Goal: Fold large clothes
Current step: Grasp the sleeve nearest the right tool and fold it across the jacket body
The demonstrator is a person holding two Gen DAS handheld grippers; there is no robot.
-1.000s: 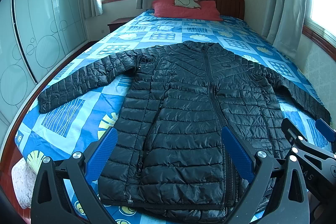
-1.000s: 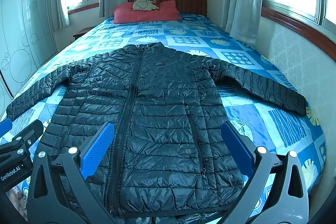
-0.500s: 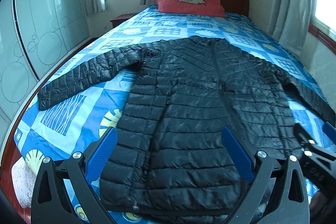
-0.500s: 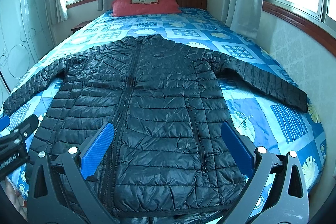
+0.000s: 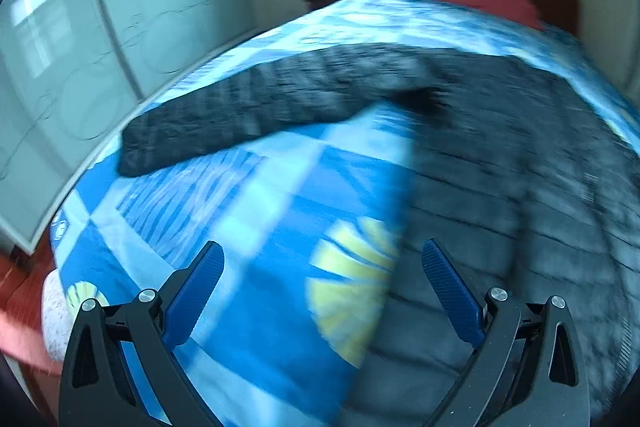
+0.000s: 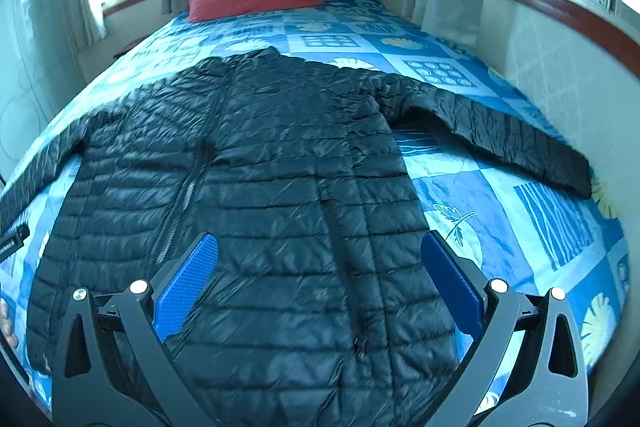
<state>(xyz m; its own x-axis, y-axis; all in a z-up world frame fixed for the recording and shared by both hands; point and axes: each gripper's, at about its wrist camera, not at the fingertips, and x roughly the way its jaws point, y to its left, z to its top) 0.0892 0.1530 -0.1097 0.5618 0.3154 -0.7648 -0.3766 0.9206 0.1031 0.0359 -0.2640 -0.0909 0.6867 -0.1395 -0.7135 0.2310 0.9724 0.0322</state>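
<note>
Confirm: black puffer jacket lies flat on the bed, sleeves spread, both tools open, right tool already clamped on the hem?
Not clamped. The right wrist view shows the right tool open and empty above the jacket, gripping nothing. The rest holds: jacket flat on the bed, sleeves spread, left tool open too.

Left hand-held gripper (image 5: 322, 287) with jaws spread wide and empty, right hand-held gripper (image 6: 319, 277) likewise agape, holding nothing

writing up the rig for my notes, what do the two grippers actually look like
Both match: the left gripper and right gripper each have two black angular linkage arms with triangular cut-outs and silver round bolts, tipped with blue textured finger pads. No cables or sleeves show.
</note>
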